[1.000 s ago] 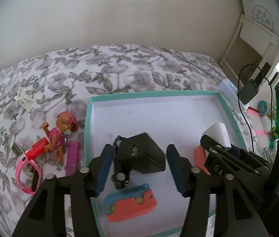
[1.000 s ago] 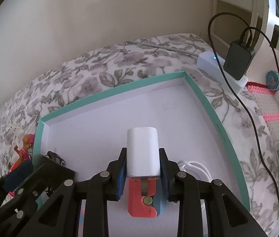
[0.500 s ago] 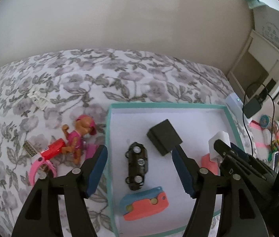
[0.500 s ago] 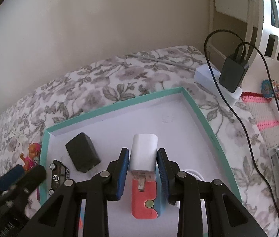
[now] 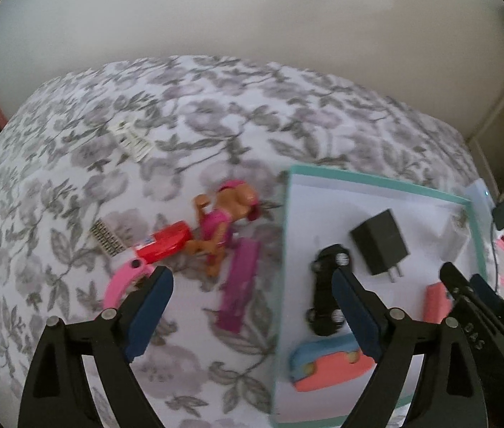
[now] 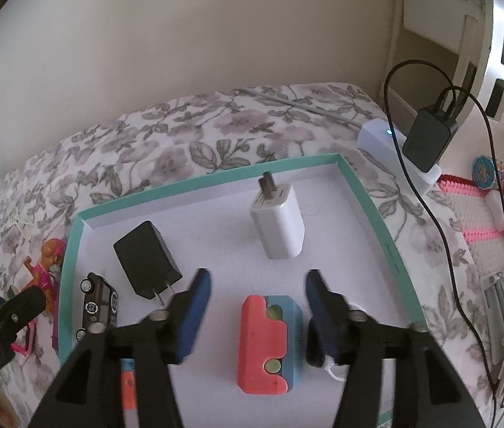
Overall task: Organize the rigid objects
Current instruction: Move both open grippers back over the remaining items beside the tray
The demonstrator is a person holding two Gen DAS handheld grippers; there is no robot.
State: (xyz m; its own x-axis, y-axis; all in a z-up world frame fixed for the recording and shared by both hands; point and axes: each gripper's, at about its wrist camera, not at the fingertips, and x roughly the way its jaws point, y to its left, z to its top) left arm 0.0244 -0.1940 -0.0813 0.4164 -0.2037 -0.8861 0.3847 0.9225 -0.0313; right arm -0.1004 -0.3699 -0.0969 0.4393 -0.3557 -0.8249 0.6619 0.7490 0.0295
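Since a second ago the right tool [image 6: 257, 315] has let go of the white plastic charger cube [image 6: 278, 226], now lying centre-frame in the teal-rimmed shallow box [image 6: 366, 196]; both tools gape wide. Pink dog figurine [image 5: 225, 221] remains on the bed, above the left tool [image 5: 252, 317].

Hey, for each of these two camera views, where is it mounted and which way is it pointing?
Left wrist: sits on the left gripper, looking down along its open fingers at the floral bedspread, with the dog figurine and purple bar beside the teal-rimmed box.
Right wrist: sits on the right gripper, fingers open, looking down into the box at the white charger and coral-and-blue block.
Shared: the box, black charger, toy car, and each other's gripper at the frame edge.
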